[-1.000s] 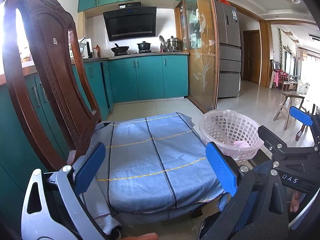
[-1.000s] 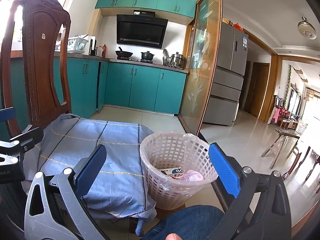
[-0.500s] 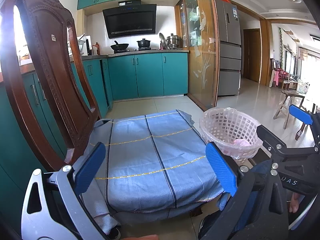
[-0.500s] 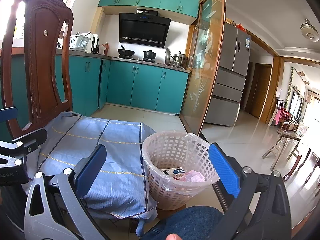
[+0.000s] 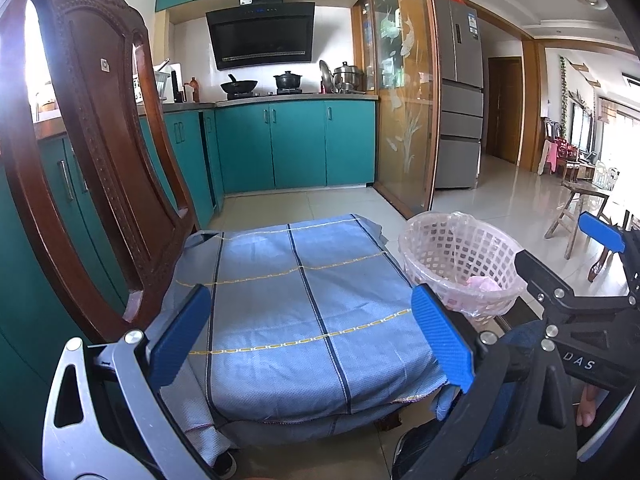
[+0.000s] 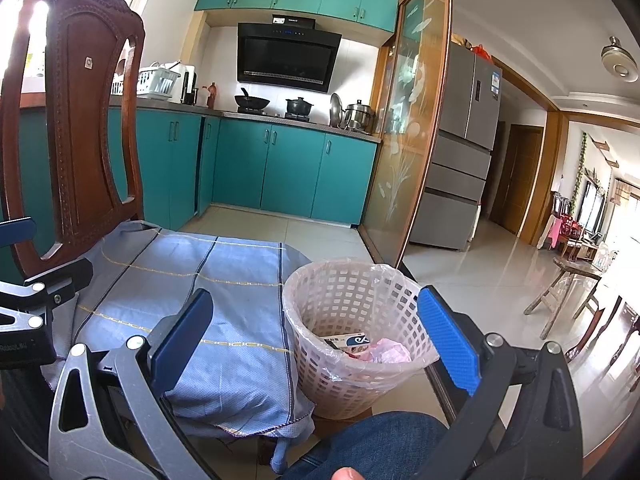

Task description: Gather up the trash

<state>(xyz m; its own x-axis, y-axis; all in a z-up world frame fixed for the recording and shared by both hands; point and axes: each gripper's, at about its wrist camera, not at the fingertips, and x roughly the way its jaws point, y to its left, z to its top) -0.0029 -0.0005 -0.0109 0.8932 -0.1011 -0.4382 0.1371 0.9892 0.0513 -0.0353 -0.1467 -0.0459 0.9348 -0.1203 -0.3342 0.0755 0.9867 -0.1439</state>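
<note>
A pale pink mesh wastebasket (image 6: 352, 336) lined with a clear bag stands on the floor right of the chair; it also shows in the left wrist view (image 5: 460, 264). Inside lie a crumpled pink wrapper (image 6: 386, 352) and a small printed box (image 6: 352, 341). My left gripper (image 5: 312, 340) is open and empty, held over the near edge of the blue cloth (image 5: 304, 304) on the chair seat. My right gripper (image 6: 316, 340) is open and empty, held in front of the wastebasket. No trash shows on the cloth.
A carved wooden chair back (image 5: 92, 152) rises at left. Teal kitchen cabinets (image 5: 296, 144) and a glass sliding door (image 5: 404, 100) stand behind. A wooden stool (image 6: 568, 292) is at right on the tiled floor. The person's denim knee (image 6: 372, 444) is at the bottom.
Both grippers have tilted slightly, so the chair and wastebasket sit a little lower in view. Both stay open and empty.
</note>
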